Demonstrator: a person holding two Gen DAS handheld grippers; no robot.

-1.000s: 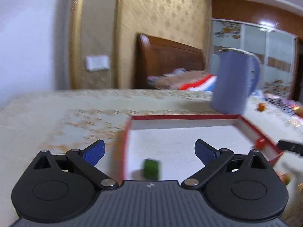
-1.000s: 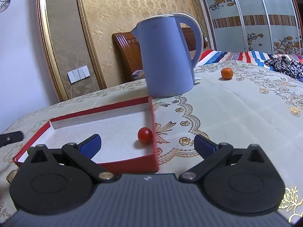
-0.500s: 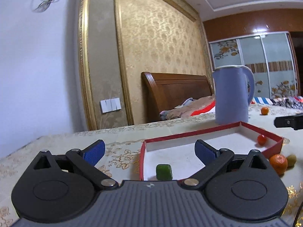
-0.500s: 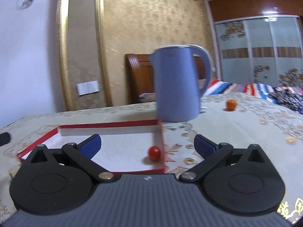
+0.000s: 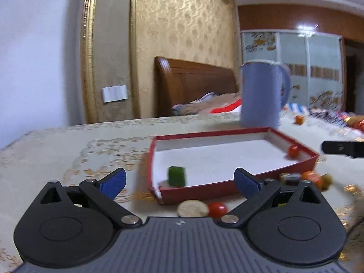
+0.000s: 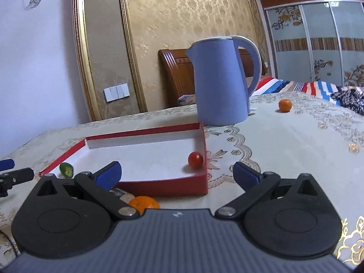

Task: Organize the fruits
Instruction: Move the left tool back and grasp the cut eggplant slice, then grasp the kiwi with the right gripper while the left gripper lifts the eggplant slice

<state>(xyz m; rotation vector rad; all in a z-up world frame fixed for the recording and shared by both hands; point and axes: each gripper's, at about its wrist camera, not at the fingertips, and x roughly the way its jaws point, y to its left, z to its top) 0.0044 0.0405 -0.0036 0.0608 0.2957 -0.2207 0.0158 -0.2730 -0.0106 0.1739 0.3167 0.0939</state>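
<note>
— Sitting inside the red tray, what fruit do you make out?

— Two pieces. A green chunk lies near the tray's front-left corner in the left wrist view, and a cherry tomato rests against the tray's right wall, close to the front corner.

— And outside it?

— Just in front of the tray's near wall, on the tablecloth, a pale round fruit and a second small tomato lie touching or nearly so. Off the tray's right front corner there is a blurred cluster: an orange, a small greenish-yellow fruit beside it, and something dark to its left that I cannot identify. Far back, well apart from the tray, a lone orange sits on the cloth to the right of the blue kettle.

— How do the tools stand?

— Left gripper has its blue pads spread wide with nothing between them; it hovers at the tray's front edge, above the pale fruit and tomato. Right gripper is likewise spread wide and holds nothing, pointing across the tray's right front corner, with the nearer orange half hidden under its body.

— Anything behind?

— The kettle stands upright just beyond the tray's far right corner; past it, a wooden headboard and a striped bedspread.
</note>
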